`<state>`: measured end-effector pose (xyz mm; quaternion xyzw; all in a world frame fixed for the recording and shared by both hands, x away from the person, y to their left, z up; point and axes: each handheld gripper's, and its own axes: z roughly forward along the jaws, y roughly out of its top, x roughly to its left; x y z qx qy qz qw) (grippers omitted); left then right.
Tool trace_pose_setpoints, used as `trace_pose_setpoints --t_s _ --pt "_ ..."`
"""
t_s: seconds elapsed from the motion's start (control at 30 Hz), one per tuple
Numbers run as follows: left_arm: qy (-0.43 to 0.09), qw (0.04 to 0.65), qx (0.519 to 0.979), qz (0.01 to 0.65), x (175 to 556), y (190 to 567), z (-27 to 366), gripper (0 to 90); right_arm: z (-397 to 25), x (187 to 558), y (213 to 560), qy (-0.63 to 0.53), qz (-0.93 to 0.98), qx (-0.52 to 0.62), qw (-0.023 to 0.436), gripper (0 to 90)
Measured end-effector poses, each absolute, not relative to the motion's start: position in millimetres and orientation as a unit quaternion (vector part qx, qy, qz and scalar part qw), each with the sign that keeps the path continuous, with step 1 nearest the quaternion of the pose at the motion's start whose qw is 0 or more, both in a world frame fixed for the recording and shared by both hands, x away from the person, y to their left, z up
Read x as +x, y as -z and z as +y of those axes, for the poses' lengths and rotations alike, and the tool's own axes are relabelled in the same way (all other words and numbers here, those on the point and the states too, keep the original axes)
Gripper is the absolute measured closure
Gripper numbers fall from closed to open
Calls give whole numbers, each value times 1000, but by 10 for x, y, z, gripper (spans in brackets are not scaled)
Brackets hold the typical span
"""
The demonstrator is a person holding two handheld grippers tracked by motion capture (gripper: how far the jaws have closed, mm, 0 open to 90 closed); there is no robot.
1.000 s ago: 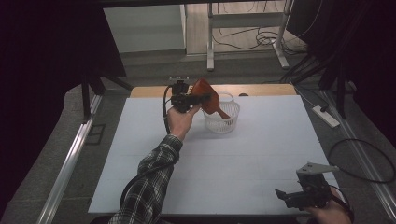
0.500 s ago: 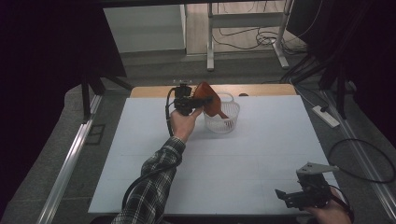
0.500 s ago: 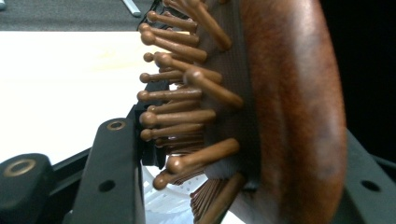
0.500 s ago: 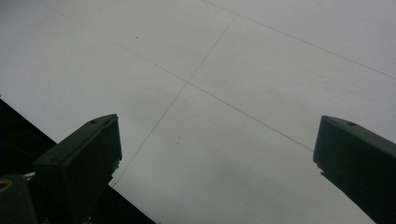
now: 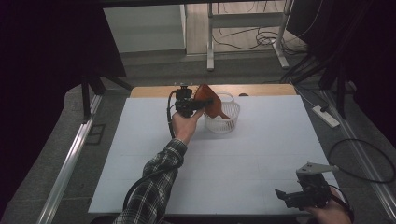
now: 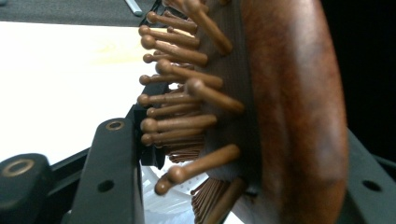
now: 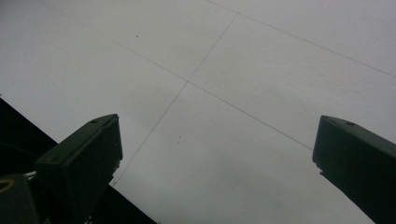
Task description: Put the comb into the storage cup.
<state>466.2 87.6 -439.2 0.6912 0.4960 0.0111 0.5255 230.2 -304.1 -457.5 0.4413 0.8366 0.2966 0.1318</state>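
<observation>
Brown wooden hairbrush [image 6: 289, 116], round-tipped bristles, is clamped by the left gripper [image 5: 196, 103] over a white mesh basket [image 5: 223, 121]; the right gripper [image 7: 217, 154] is held agape.

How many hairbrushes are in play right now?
1: the wooden hairbrush is clamped in the left claw, over the white basket. The basket's contents are partly hidden, so another may lie inside.

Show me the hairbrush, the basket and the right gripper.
hairbrush [image 6: 294, 116], left gripper view, its wooden back
basket [image 5: 224, 126], high view, its front wall
right gripper [image 5: 286, 196], high view, between its fingertips
</observation>
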Motion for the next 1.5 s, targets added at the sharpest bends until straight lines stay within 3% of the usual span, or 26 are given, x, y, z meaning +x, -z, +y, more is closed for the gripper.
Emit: trace_pose_setpoints --t_s 1.5 --pt "-41 509 702 495 4651 4485 981 385 -3035 2311 4580 -292 837 443 130 18"
